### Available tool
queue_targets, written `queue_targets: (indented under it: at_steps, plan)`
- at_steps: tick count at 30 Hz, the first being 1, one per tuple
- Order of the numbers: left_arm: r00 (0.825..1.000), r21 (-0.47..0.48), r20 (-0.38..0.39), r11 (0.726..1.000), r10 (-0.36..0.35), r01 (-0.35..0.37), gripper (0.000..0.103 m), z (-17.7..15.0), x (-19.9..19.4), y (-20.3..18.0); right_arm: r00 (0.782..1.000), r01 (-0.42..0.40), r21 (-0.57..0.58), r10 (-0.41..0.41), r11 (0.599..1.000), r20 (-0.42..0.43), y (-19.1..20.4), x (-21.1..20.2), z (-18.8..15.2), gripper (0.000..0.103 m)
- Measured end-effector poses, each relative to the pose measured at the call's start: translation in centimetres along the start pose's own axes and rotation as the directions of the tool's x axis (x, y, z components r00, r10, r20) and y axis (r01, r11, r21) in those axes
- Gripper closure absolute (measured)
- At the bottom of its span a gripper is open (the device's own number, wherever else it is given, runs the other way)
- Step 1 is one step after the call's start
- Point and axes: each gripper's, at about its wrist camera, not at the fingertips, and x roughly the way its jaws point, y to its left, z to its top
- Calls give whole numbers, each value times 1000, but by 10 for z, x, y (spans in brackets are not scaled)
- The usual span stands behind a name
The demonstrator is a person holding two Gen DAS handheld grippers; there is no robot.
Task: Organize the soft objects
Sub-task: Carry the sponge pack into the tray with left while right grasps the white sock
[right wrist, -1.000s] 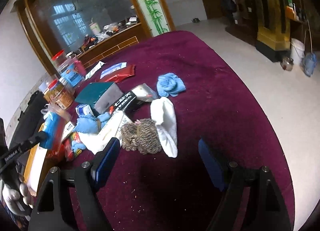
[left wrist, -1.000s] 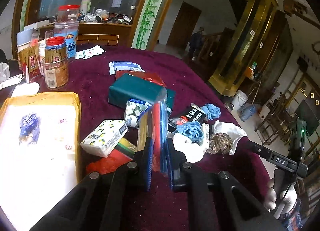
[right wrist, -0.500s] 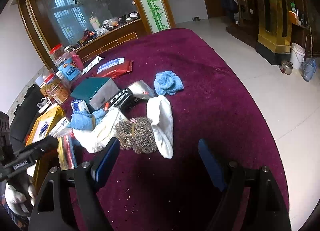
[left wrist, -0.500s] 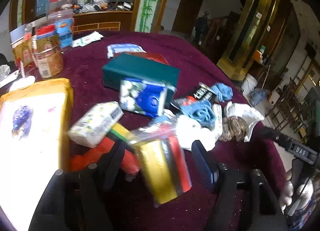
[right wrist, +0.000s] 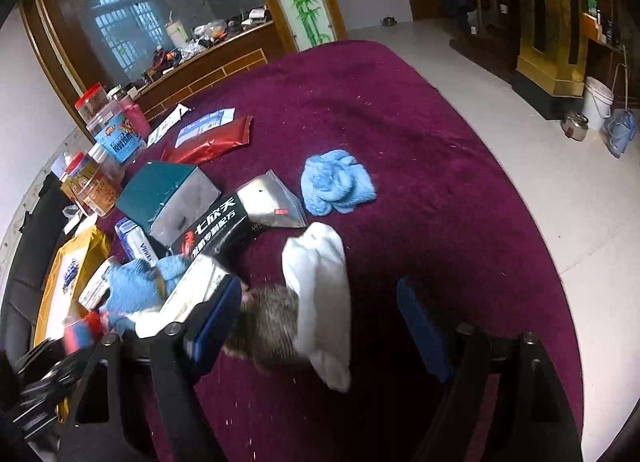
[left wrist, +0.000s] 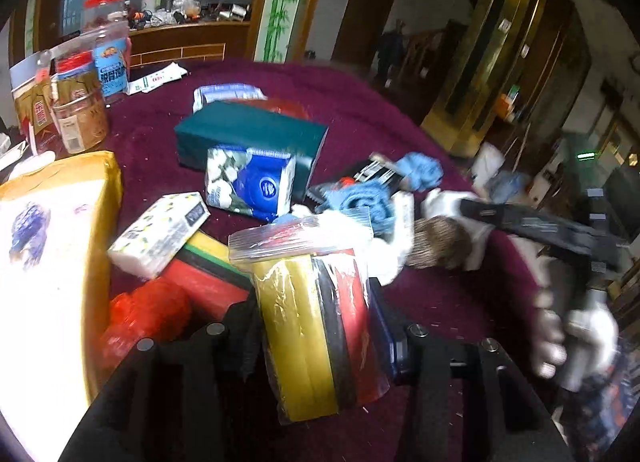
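A: Item: sponge pack (left wrist: 316,314). Change?
B: It now sits on the cloth beside the tissue packs; the left gripper (left wrist: 316,338) has just been closing, jaws flanking it, contact unclear.
A: Right gripper (right wrist: 320,318)?
B: Jaws just narrowed, spread astride the brown scrubber (right wrist: 268,326) and white cloth (right wrist: 320,294).
A: Room?
B: Bare tablecloth (right wrist: 440,166) rightward; the edge lies beyond.
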Motion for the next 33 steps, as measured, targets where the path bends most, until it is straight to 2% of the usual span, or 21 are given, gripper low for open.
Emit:
queue_targets:
  at_steps: [1,2,6,10,13,16,21,24,29,31,33]
  plan:
    - [1000,-7,8,1000,-13,13,53,0,-6,1,1000,-12,11,12,1000,-25,-2,6,1,76]
    - [999,-15,20,999,-30,30,53,-1,-16,2,998,-40,33,41,999,-36,-5,7,1,91]
    - [994,-58,65,994,-86,90,53,-5,-55,14,999,-52,58,51,997,13,-8,-16,-1,93]
    - [987,-140,116,982,-108,124,53,-9,-95,56,993,-76,37,72,996,99,5,-59,2,93]
    - [986,-218,147,969,-83,114,53,-16,-119,97,978,-149,-4,148,989,145,29,-92,6,93]
    - [987,-289,164,956,8,40,53,-26,-139,140,962,-219,-73,227,973,149,67,-110,5,93]
    - [986,-422,128,906,105,-42,53,-37,-149,211,938,-331,-162,342,930,50,144,-100,-2,93]
    - [989,-479,83,875,125,-70,53,-35,-138,246,924,-379,-191,380,906,-29,194,-75,-7,93]
    - [988,-515,39,851,146,-105,52,-24,-112,278,889,-452,-182,422,873,-179,269,-22,-20,93]
    - [988,-517,28,848,154,-117,51,-15,-100,286,877,-466,-169,429,868,-214,292,-5,-24,93]
    - [987,-528,22,840,159,-124,41,-10,-92,293,870,-472,-154,430,868,-240,314,16,-25,93]
